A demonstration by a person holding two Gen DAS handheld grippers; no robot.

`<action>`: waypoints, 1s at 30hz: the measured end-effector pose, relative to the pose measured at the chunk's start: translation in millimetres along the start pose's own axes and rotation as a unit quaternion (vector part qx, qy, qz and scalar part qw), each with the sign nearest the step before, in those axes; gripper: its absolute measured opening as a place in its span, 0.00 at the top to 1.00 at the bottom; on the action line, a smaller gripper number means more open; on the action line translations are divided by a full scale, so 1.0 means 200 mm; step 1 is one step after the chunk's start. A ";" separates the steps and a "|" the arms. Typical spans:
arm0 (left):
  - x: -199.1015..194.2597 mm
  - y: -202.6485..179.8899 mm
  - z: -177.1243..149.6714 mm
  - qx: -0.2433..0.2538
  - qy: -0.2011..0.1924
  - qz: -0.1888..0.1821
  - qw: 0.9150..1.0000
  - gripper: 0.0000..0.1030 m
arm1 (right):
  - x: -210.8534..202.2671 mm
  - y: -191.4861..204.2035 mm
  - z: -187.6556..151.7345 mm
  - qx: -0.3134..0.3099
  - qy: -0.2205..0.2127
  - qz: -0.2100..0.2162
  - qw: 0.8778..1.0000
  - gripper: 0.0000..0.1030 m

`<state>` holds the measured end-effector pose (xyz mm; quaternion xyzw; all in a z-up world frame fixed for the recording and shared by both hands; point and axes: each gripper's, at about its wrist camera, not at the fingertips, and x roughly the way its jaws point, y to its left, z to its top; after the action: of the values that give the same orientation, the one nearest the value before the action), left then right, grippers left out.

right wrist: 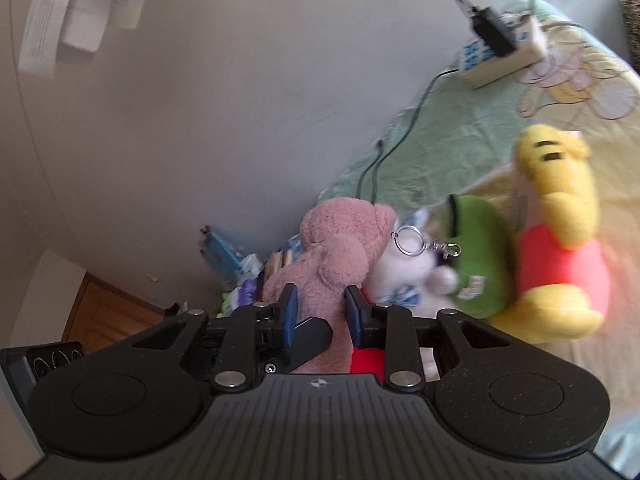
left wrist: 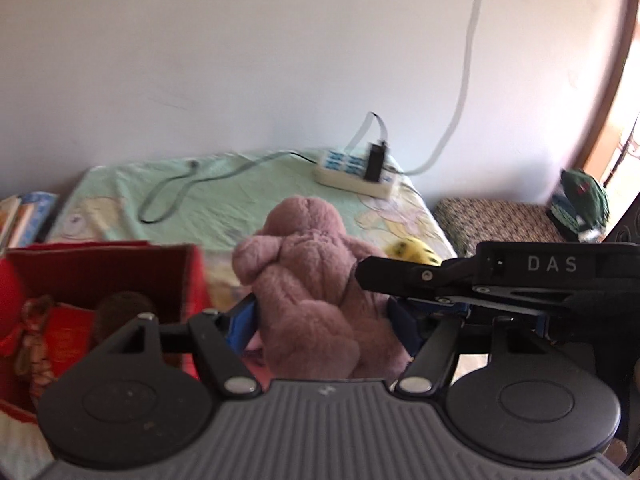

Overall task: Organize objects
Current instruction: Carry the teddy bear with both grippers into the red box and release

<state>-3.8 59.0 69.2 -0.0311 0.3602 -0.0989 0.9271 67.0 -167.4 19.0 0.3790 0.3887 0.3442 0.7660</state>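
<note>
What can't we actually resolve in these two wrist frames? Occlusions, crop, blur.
- Left wrist: red box contents partly hidden behind its wall and the left gripper; items inside blurred.
- Left wrist: yellow toy mostly hidden behind the pink plush and the right gripper.
- Right wrist: pink plush lower body hidden by the gripper.
- Right wrist: wall papers text too small, cut off at the top.
</note>
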 end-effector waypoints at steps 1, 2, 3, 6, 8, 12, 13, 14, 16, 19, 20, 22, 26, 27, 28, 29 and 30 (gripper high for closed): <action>-0.02 0.05 0.00 -0.004 -0.004 0.005 1.000 0.32 | 0.04 0.04 -0.01 -0.006 0.005 0.004 1.000 0.71; -0.05 0.10 0.00 -0.007 -0.008 0.010 1.000 0.32 | 0.08 0.07 -0.02 -0.011 0.009 0.009 1.000 0.71; -0.07 0.16 0.00 -0.009 -0.013 0.016 1.000 0.32 | 0.14 0.10 -0.03 -0.015 0.014 0.015 1.000 0.71; -0.13 0.33 -0.01 -0.012 -0.023 0.038 0.999 0.32 | 0.31 0.21 -0.07 -0.027 0.029 0.024 0.999 0.71; -0.16 0.46 -0.02 -0.017 -0.023 0.050 0.998 0.32 | 0.44 0.27 -0.12 -0.032 0.040 0.025 0.998 0.69; -0.19 0.74 -0.05 -0.026 -0.014 0.070 0.997 0.32 | 0.72 0.38 -0.22 -0.043 0.058 0.024 0.997 0.69; -0.20 0.81 -0.06 -0.025 -0.012 0.074 0.997 0.32 | 0.78 0.40 -0.24 -0.043 0.061 0.023 0.997 0.69; -0.19 0.87 -0.06 -0.025 -0.008 0.077 0.997 0.32 | 0.85 0.41 -0.26 -0.043 0.065 0.022 0.997 0.69; -0.17 0.99 -0.08 -0.026 0.002 0.083 0.996 0.32 | 0.93 0.45 -0.31 -0.042 0.070 0.020 0.996 0.68; -0.13 1.14 -0.12 -0.020 0.016 0.091 0.996 0.32 | 1.07 0.47 -0.38 -0.042 0.075 0.010 0.996 0.68; -0.11 1.18 -0.14 -0.017 0.021 0.093 0.995 0.32 | 1.11 0.47 -0.41 -0.042 0.077 0.006 0.996 0.68; -0.06 1.26 -0.16 -0.016 0.037 0.095 0.995 0.32 | 1.20 0.48 -0.45 -0.037 0.087 -0.007 0.996 0.68; 0.02 1.38 -0.20 -0.019 0.064 0.090 0.994 0.32 | 1.30 0.47 -0.51 -0.030 0.101 -0.028 0.994 0.69; 0.03 1.39 -0.21 -0.018 0.069 0.090 0.993 0.32 | 1.32 0.47 -0.53 -0.029 0.103 -0.033 0.994 0.69; 0.04 1.41 -0.21 -0.016 0.074 0.090 0.993 0.31 | 1.33 0.47 -0.53 -0.028 0.106 -0.039 0.993 0.69; 0.05 1.41 -0.22 -0.015 0.079 0.089 0.993 0.31 | 1.34 0.46 -0.54 -0.026 0.109 -0.045 0.993 0.69; 0.06 1.42 -0.22 -0.015 0.083 0.090 0.992 0.30 | 1.35 0.46 -0.55 -0.025 0.113 -0.050 0.992 0.69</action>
<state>20.7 335.1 -8.4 -0.0038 0.4384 -0.0123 0.8987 76.3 133.5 -38.5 0.2983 0.4821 0.3556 0.7431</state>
